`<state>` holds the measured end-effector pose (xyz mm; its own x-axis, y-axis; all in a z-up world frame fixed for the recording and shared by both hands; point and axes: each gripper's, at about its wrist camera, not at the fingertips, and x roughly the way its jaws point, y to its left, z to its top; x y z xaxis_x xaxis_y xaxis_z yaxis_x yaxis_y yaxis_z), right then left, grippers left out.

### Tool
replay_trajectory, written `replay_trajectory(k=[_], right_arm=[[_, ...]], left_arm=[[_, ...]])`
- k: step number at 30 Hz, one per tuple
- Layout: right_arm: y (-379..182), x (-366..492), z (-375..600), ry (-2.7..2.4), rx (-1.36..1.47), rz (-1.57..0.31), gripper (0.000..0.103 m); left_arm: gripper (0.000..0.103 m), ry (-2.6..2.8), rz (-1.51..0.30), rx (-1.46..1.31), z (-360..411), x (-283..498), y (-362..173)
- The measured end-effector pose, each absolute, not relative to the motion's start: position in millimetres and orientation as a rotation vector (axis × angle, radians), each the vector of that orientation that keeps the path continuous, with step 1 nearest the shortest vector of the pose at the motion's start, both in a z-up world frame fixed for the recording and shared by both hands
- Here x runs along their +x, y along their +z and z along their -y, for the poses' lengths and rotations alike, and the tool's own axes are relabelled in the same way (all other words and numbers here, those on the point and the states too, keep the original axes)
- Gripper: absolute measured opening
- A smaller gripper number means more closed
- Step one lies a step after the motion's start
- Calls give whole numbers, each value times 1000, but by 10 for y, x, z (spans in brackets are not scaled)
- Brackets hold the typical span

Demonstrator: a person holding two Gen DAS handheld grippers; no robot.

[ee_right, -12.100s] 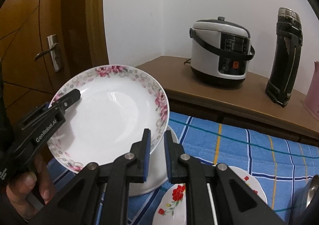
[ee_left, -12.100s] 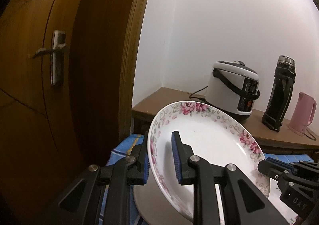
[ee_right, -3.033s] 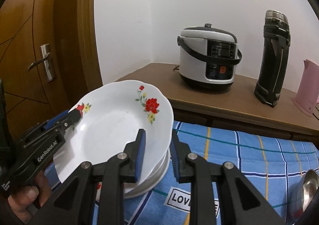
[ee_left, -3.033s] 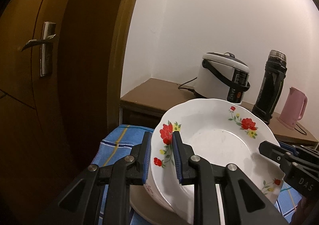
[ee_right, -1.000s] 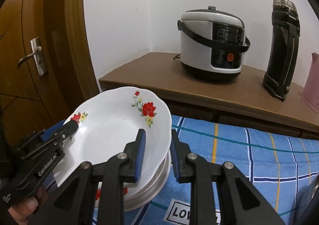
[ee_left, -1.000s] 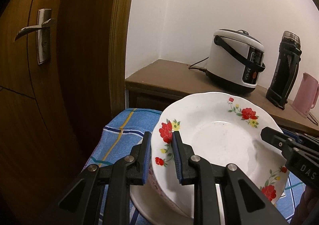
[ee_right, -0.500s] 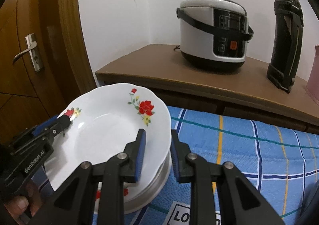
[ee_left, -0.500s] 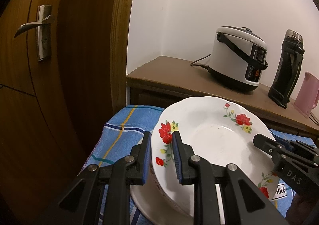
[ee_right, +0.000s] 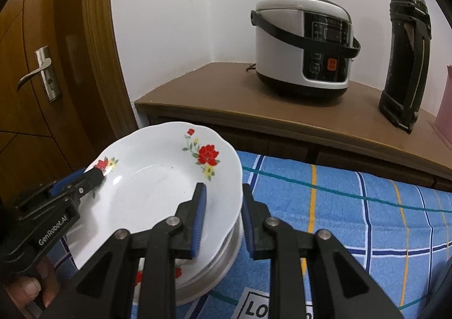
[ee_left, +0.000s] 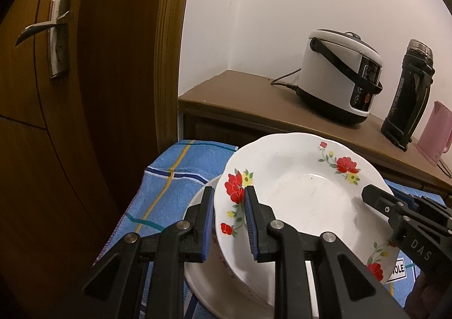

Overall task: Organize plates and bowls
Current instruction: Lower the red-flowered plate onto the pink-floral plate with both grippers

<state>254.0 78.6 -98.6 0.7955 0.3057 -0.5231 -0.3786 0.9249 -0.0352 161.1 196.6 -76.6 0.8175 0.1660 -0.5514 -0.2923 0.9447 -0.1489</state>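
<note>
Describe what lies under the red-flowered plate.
Under the red-flowered plate sits a stack: a plain plate at the bottom and another floral dish edge between. Their centres are covered.

Pretty dim indoor light overall, with the white wall (ee_left: 282, 8) lit brightest from up top. Heavy fisheye bending and black vignetting can be seen at the corners. The door (ee_left: 42, 121) is left murky and brown. A soft glare is caught on the plate (ee_right: 158, 177); focus is decent throughout.
</note>
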Motion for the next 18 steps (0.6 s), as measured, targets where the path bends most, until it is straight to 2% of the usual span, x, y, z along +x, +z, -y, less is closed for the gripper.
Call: replay_trajectory(k=[18], right_arm=[[-994, 2561, -804, 367, -151, -546, 24]], left_arm=[[23, 240, -593, -250, -2006, 1657, -794]])
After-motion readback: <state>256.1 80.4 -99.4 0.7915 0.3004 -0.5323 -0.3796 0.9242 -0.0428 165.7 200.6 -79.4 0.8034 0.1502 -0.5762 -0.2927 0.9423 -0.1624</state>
